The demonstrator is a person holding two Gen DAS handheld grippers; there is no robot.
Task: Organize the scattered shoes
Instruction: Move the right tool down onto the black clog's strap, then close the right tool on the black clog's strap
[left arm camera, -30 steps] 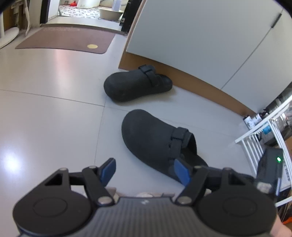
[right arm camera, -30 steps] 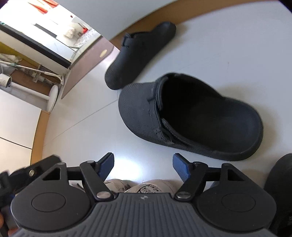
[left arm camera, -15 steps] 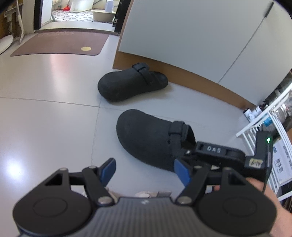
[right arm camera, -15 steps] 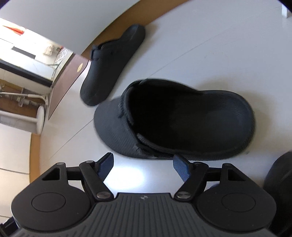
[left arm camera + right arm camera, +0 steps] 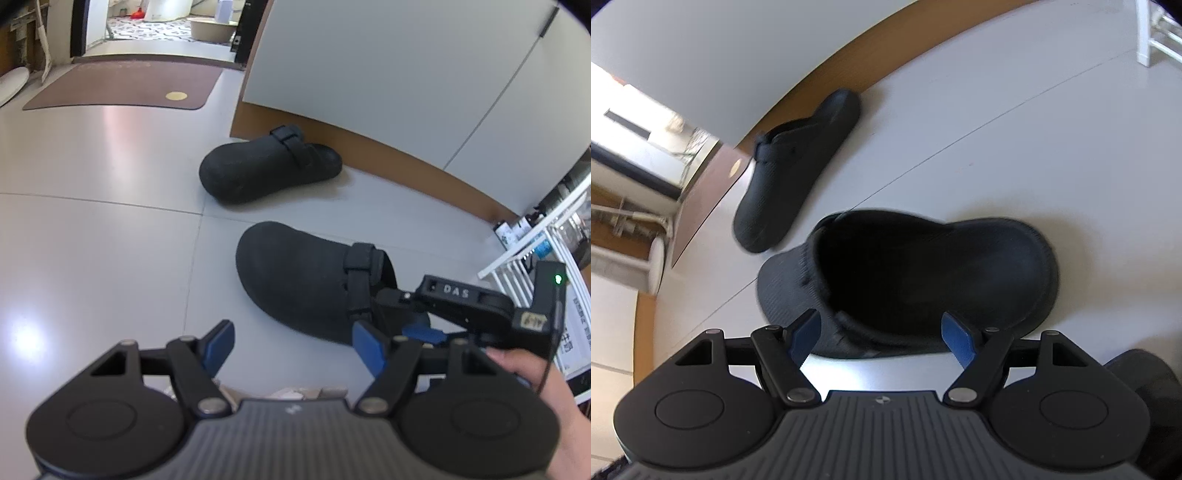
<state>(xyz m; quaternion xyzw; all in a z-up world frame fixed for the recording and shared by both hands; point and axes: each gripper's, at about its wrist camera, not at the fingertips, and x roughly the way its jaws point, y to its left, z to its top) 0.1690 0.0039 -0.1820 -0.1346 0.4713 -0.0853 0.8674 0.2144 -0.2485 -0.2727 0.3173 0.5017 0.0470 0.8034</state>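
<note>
Two black clogs on show: the near clog (image 5: pixel 299 284) matte black with a fine pebbled grain on top, and the far clog (image 5: pixel 258 173) the same black, strap included. The floor (image 5: pixel 92 258) is pale grey tile, glossy, with thin darker seams. Brown doormat (image 5: pixel 122 85) up the back, one yellow dot on it. White cabinet doors (image 5: pixel 388 74) over a tan wood plinth (image 5: pixel 406 158). Both tools are black with blue pads: left gripper (image 5: pixel 291 341), right gripper (image 5: pixel 881 334) (a green light glows on the right one). White rack (image 5: pixel 524 254) at the edge.
</note>
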